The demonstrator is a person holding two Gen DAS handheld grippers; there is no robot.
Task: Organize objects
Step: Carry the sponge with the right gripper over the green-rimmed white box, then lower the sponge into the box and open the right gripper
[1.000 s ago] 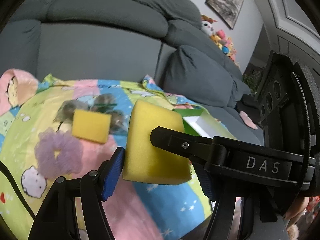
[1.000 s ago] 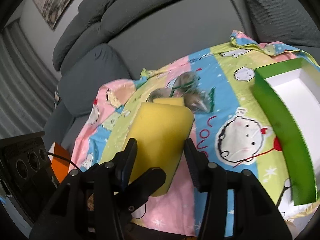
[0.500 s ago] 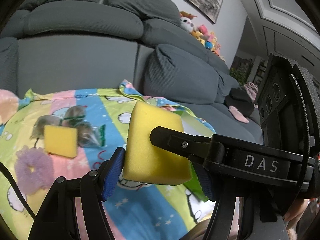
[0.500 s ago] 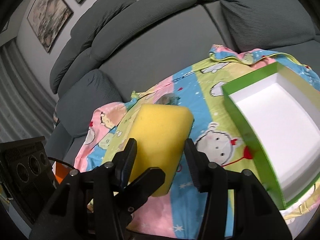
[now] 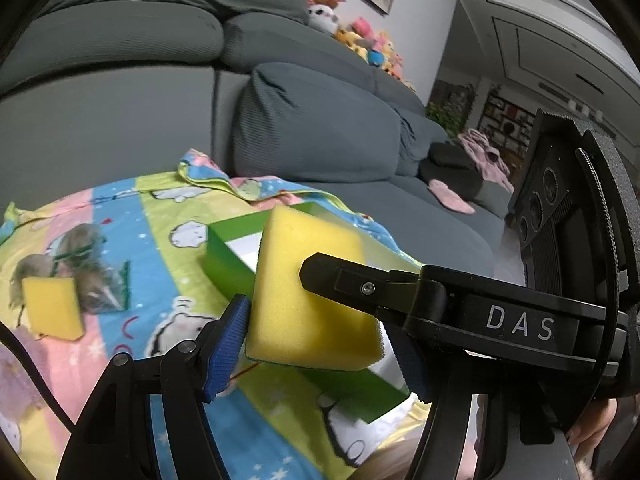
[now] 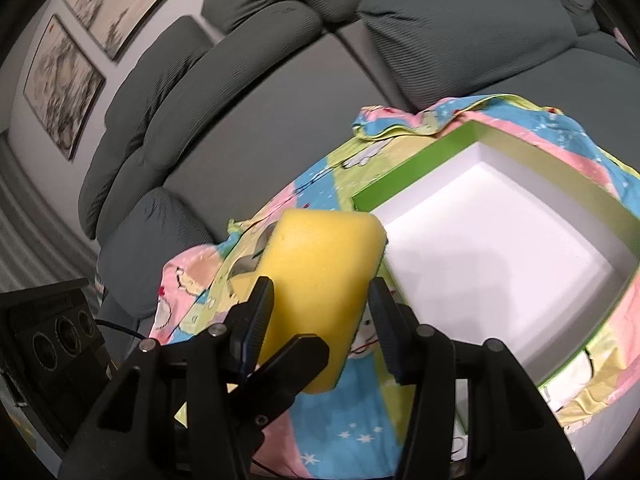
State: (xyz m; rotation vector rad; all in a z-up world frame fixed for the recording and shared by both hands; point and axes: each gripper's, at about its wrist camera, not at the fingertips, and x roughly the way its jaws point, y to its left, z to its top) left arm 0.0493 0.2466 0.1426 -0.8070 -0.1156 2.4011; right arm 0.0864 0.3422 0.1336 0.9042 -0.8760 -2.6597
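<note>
Both tongs clamped on sponges: left gripper [image 5: 316, 312] on one sponge [image 5: 308, 292], right gripper [image 6: 320, 320] on another sponge [image 6: 320, 280], poised beside green box [image 6: 592, 196] at right, presumably for depositing.

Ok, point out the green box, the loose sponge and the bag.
green box [image 6: 460, 150], right wrist view, far wall.
loose sponge [image 5: 50, 306], left wrist view, top face.
bag [image 5: 94, 286], left wrist view, clear front.

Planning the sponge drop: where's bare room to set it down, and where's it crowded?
The white floor of the green box is bare, bordered by its green walls. The blanket between the box and the clear bag is also free. It is crowded at the left: the bag, a second sponge and a purple fuzzy thing cluster there.
</note>
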